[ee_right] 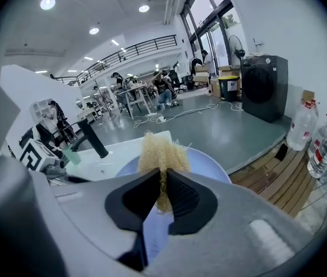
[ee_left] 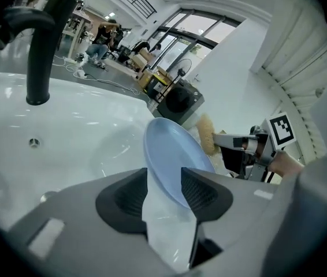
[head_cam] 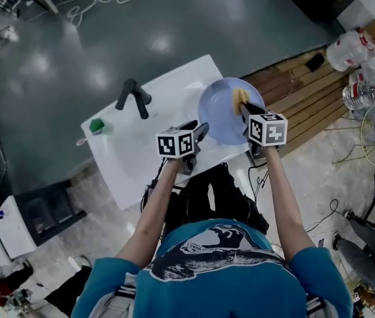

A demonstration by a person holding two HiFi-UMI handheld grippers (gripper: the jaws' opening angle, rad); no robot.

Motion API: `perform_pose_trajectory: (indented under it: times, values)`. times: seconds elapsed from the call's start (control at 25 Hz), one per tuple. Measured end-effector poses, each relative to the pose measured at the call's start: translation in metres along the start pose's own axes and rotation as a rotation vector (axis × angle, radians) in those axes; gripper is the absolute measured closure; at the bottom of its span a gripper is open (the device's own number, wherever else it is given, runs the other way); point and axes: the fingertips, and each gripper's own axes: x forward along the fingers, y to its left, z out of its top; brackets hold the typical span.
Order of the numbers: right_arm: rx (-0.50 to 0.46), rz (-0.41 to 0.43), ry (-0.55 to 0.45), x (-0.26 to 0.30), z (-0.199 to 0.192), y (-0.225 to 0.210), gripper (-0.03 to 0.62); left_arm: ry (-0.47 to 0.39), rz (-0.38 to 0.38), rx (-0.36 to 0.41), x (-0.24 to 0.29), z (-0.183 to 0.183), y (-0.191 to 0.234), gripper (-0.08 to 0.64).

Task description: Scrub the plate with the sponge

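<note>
Head view lets me see the round light-blue plate (head_cam: 217, 118). It sits on the white sink (head_cam: 141, 158), and the bent black tap (head_cam: 134, 97) is off to the plate's left.

My right hand-held gripper (ee_right: 163, 180) is clenched on the fuzzy yellow sponge (ee_right: 160, 152). The sponge sticks straight out past the jaws. Its long way points across the plate toward the plate's far rim. In the head view it lies over the far middle of the plate. I think it is touching the plate or just above it, but I cannot tell which.

My left hand-held gripper (ee_left: 164, 176) is at the plate's near-left rim. Its jaws stand wide apart with the thin rim between them. The rim seems to lean on one pad, and I see no squeeze, so I count the plate as let go.

The right hand is the nearer one for scrubbing, because its sponge is already over the plate. I think the next move is a rub across the plate's face. The plate may slide if the left jaws do not pinch the rim first.
</note>
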Motion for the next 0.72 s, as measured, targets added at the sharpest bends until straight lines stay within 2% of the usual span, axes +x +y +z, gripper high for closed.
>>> perform_pose_trajectory:
  times: [0.16,0.32,0.52,0.72]
  values:
    - [-0.021,-0.010,0.047,0.024,0.009,-0.021,0.558,-0.010,0.070,-0.014,0.006,0.000,0.003,0.410]
    - [-0.037,-0.053,0.111,0.044,0.011,-0.042,0.558,-0.008,0.134,-0.013,0.008,-0.001,0.009,0.484]
    - [-0.095,-0.068,0.195,0.064,0.005,-0.050,0.558,-0.005,0.168,0.014,0.007,-0.002,0.009,0.474]
    - [-0.118,-0.100,0.230,0.077,-0.001,-0.051,0.558,-0.007,0.182,0.056,0.006,-0.002,0.008,0.471]
